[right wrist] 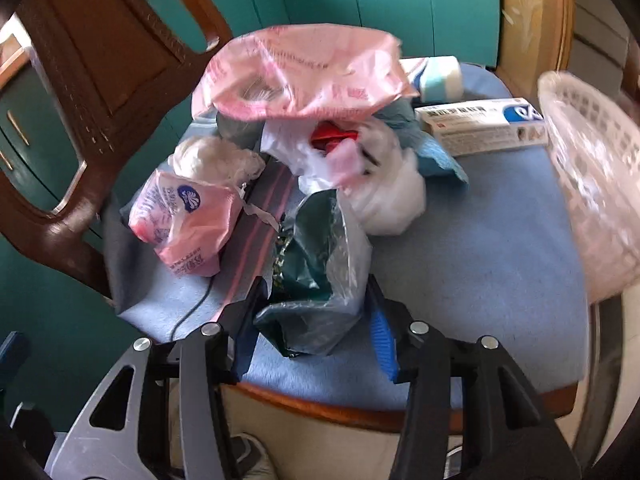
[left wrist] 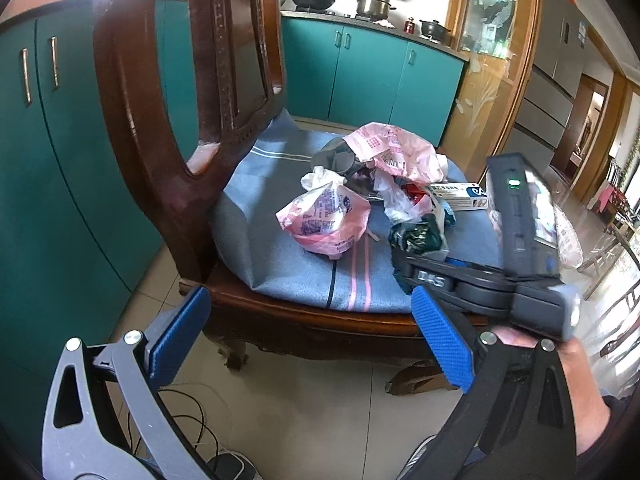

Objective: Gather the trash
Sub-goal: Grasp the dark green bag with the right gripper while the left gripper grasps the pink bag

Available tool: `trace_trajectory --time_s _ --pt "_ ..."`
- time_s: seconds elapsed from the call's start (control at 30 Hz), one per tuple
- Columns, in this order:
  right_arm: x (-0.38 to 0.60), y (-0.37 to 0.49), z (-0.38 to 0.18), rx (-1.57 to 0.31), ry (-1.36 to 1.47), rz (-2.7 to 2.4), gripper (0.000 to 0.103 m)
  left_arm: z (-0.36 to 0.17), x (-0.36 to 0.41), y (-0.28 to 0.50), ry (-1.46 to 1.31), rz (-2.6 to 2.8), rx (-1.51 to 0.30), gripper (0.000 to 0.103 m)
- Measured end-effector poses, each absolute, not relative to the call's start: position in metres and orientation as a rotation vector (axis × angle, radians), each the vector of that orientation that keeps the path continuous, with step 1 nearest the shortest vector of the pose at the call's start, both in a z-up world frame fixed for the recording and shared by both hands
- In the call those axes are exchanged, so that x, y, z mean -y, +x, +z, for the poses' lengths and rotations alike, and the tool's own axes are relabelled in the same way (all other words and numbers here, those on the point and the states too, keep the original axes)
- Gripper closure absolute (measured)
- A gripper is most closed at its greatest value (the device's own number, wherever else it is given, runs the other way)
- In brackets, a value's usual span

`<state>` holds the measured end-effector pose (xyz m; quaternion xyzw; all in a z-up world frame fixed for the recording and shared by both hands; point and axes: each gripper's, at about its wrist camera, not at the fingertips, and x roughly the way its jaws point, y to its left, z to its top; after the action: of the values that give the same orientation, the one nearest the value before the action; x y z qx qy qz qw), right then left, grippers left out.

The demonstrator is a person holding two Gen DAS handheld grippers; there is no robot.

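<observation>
A heap of trash lies on a chair's blue cushion [left wrist: 288, 264]: a small pink bag [left wrist: 324, 216], a big pink bag [left wrist: 392, 148], white plastic [right wrist: 384, 196], a medicine box [right wrist: 484, 124] and a dark green and clear wrapper [right wrist: 320, 272]. My right gripper [right wrist: 316, 320] is at the cushion's front edge, its jaws around the near end of the green wrapper, which fills the gap between them. It shows in the left wrist view [left wrist: 408, 264] too. My left gripper [left wrist: 308, 332] is open and empty, in front of the chair above the floor.
A wooden chair back [left wrist: 160, 100] rises at the left. A pale plastic basket [right wrist: 588, 184] is at the cushion's right edge. Teal cabinets [left wrist: 372, 72] stand behind. Cables [left wrist: 192, 424] lie on the tiled floor.
</observation>
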<state>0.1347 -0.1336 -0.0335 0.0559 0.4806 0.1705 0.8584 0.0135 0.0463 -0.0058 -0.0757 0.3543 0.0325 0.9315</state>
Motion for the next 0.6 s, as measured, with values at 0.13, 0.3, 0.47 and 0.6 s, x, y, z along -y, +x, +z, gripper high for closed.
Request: trace_trajectory --time_s 0.13,0.3,0.47,0.6 --pt "0.154 0.104 -0.005 -0.952 0.135 0.424 0.056 -0.007 -0.046 0.027 -0.161 0.034 -0.752 0.003" --pt "0.187 0.069 0.036 -0.789 0.094 0.449 0.055 -0.010 -0.040 0.060 -0.149 -0.001 -0.800 0.003" --pt "0.220 0.074 0.036 -0.789 0.174 0.413 0.055 -0.019 -0.033 0.109 -0.085 -0.002 -0.863 0.003" --pt "0.221 0.076 0.037 -0.791 0.189 0.419 0.055 -0.036 -0.026 0.147 -0.042 -0.006 -0.934 0.003"
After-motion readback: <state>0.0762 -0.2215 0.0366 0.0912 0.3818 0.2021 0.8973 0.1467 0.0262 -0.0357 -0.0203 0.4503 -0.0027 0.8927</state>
